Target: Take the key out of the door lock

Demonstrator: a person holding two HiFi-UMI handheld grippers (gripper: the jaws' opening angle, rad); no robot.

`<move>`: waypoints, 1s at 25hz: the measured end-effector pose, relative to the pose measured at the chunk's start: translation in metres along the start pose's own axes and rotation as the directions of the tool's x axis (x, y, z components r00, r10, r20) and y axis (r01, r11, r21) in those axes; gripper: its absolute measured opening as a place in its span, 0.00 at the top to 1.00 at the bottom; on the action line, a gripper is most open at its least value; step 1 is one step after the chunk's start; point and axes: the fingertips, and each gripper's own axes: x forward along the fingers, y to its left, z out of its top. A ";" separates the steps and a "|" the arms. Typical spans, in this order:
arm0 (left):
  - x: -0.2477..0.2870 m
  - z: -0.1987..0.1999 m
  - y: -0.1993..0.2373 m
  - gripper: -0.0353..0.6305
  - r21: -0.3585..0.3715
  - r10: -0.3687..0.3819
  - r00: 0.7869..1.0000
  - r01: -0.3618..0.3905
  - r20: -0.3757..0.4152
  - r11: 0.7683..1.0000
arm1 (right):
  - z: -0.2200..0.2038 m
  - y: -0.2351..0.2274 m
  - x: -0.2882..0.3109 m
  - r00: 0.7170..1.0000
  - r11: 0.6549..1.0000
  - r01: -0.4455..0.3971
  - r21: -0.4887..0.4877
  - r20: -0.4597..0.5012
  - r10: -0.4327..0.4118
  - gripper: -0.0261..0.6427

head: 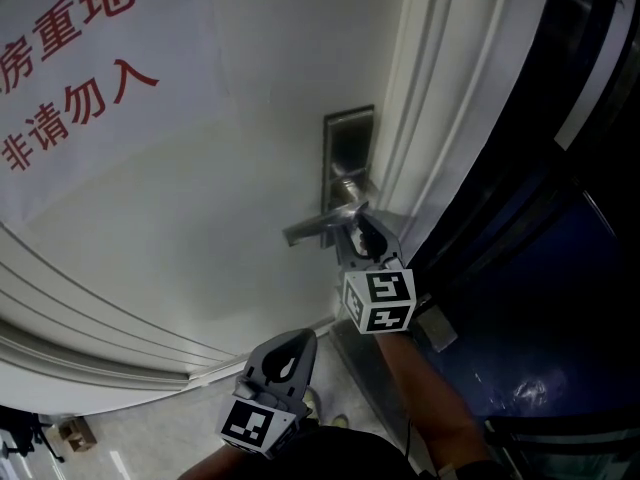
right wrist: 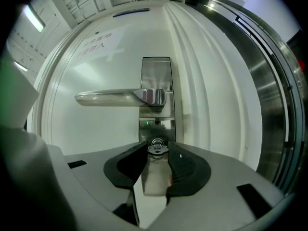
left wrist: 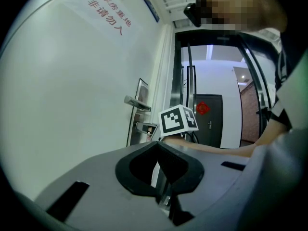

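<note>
Slippage looks likeliest: the right gripper [right wrist: 158, 153], jaws wide and nipping only the edges of the key [right wrist: 157, 147] seated in the lock [right wrist: 157, 124] below the handle [right wrist: 115, 97], could lose it if pulled crookedly.

From the head we lose the key [right wrist: 157, 147] behind the right gripper [head: 356, 234]; grip unclear; door sign [head: 70, 68] cut off left.

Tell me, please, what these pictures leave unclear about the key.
Blade of the key: right gripper view, buried in the lock plate.
Grip: right gripper view, unclear whether the right gripper presses the key head or only brackets it.
The key itself, head view and left gripper view: hidden behind the right gripper.
</note>
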 end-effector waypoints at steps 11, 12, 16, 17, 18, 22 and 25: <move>-0.006 0.000 -0.004 0.94 -0.004 0.011 1.000 -0.011 0.008 1.000 | 0.000 0.001 -0.007 1.000 1.000 -0.004 0.003 -0.002 0.004 0.78; -0.006 0.000 -0.004 0.94 -0.006 0.012 1.000 -0.012 0.007 1.000 | 0.000 0.001 -0.007 1.000 1.000 -0.006 -0.007 -0.003 0.006 0.78; -0.005 -0.001 -0.004 0.94 -0.005 0.015 1.000 -0.015 0.005 1.000 | 0.000 0.001 -0.004 1.000 1.000 -0.011 -0.026 0.002 0.011 0.78; -0.005 -0.001 -0.004 0.94 -0.005 0.017 1.000 -0.017 0.004 1.000 | 0.001 0.001 -0.003 1.000 1.000 -0.012 -0.025 0.004 0.012 0.78; -0.004 0.000 -0.004 0.94 -0.004 0.018 1.000 -0.018 0.004 1.000 | 0.001 0.001 -0.003 1.000 1.000 -0.013 -0.023 0.006 0.013 0.78; -0.003 -0.001 -0.006 0.94 -0.002 0.018 1.000 -0.018 0.000 1.000 | 0.001 0.001 -0.005 1.000 1.000 -0.015 -0.003 0.009 0.015 0.78; -0.002 -0.002 -0.008 0.94 -0.002 0.016 1.000 -0.016 -0.002 1.000 | 0.001 0.001 -0.006 1.000 1.000 -0.021 0.017 0.010 0.020 0.78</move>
